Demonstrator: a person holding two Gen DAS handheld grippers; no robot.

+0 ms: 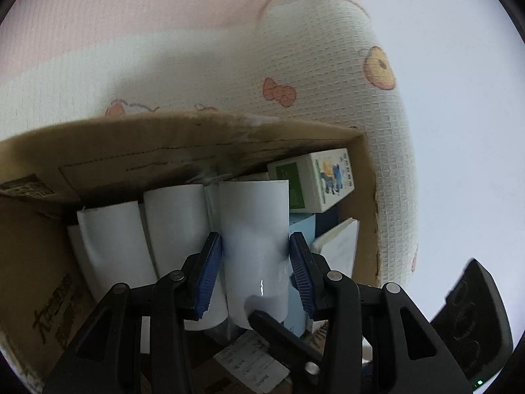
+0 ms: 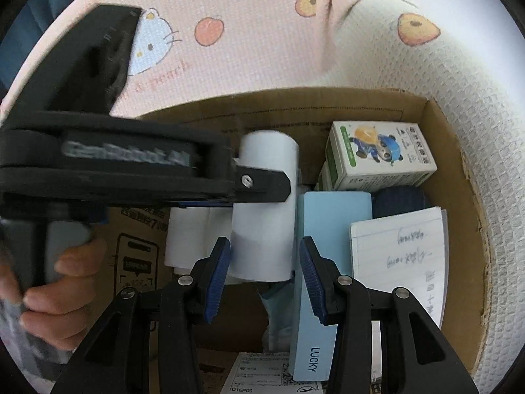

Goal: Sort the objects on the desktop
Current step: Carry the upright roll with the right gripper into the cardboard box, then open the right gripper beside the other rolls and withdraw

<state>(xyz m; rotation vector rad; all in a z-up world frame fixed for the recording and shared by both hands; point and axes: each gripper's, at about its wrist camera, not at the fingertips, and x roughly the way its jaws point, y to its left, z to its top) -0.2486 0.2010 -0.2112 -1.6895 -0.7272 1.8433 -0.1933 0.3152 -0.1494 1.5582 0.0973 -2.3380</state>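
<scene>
The left gripper (image 1: 256, 269) has its fingers (image 1: 210, 274) clamped on a white roll (image 1: 254, 229), whose long axis runs straight ahead between them, over the cardboard box (image 1: 137, 151). Two more white rolls (image 1: 177, 226) lie just to its left, a green-and-white carton (image 1: 315, 180) sits in the box's far right corner. The right gripper (image 2: 264, 279) hovers near, fingers half apart around nothing, above a pale blue case (image 2: 328, 246) beside a notepad (image 2: 403, 262). The left one should probably release the roll beside its fellows.

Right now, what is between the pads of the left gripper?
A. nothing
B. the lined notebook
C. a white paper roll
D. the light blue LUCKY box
C: in the left wrist view the blue pads of the left gripper press both sides of a white paper roll over the cardboard box.
</scene>
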